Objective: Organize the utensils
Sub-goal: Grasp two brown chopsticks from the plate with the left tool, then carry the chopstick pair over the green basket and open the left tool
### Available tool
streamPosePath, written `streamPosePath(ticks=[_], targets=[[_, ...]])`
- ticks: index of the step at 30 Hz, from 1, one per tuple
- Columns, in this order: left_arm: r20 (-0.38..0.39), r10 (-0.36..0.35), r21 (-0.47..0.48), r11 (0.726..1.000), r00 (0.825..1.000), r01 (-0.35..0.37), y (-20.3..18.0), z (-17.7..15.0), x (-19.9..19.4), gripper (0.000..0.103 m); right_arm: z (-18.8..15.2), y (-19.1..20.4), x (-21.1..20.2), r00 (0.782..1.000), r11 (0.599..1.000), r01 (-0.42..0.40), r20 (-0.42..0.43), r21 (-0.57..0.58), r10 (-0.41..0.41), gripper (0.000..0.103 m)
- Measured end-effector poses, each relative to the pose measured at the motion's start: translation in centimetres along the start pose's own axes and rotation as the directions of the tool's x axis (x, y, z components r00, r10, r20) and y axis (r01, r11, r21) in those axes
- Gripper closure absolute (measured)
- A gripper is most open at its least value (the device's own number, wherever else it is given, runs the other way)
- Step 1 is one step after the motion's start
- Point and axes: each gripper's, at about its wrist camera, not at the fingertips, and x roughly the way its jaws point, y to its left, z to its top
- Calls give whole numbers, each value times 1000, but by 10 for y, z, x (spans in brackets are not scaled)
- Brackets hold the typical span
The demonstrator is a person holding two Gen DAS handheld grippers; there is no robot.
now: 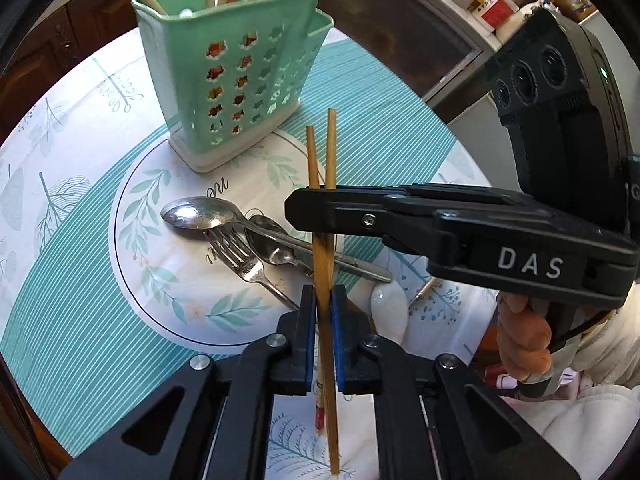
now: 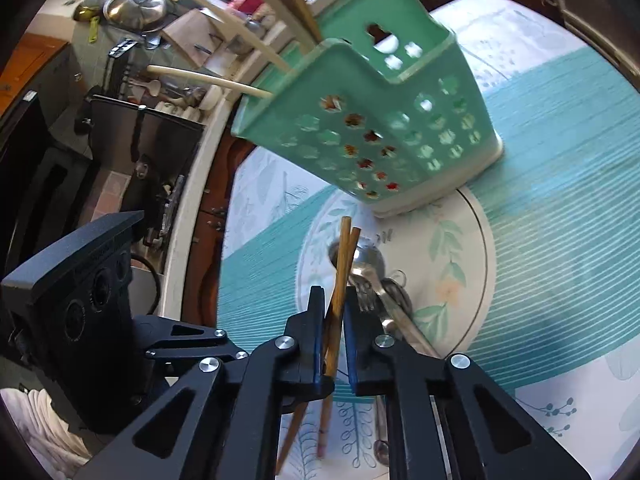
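Wooden chopsticks (image 1: 325, 240) stand clenched in both your left gripper (image 1: 323, 316) and right gripper (image 2: 334, 344), long axis pointing ahead toward the green holder (image 1: 240, 80) just beyond, spoons and fork lying below.

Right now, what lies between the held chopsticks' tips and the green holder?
Left wrist view: only bare patterned tablecloth between the chopsticks and the green holder. The spoon and fork lie off to the side.
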Motion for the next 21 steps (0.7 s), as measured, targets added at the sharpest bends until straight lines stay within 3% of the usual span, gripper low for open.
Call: streamPosePath(ticks=[12,17,21], targets=[[112,-24,-1,1000,993,24,-15,0,-75,98,6,66,-90,989,985,16,150,-170,10,98],[190,-20,-17,1000,982,23,-18,9,-120,97,25,113,-139,970,965,42,242,-257,22,98],[266,9,-43,999,964,3,-17,19,-155,93,49,159,-180,943,941,94,332,-326,21,98]])
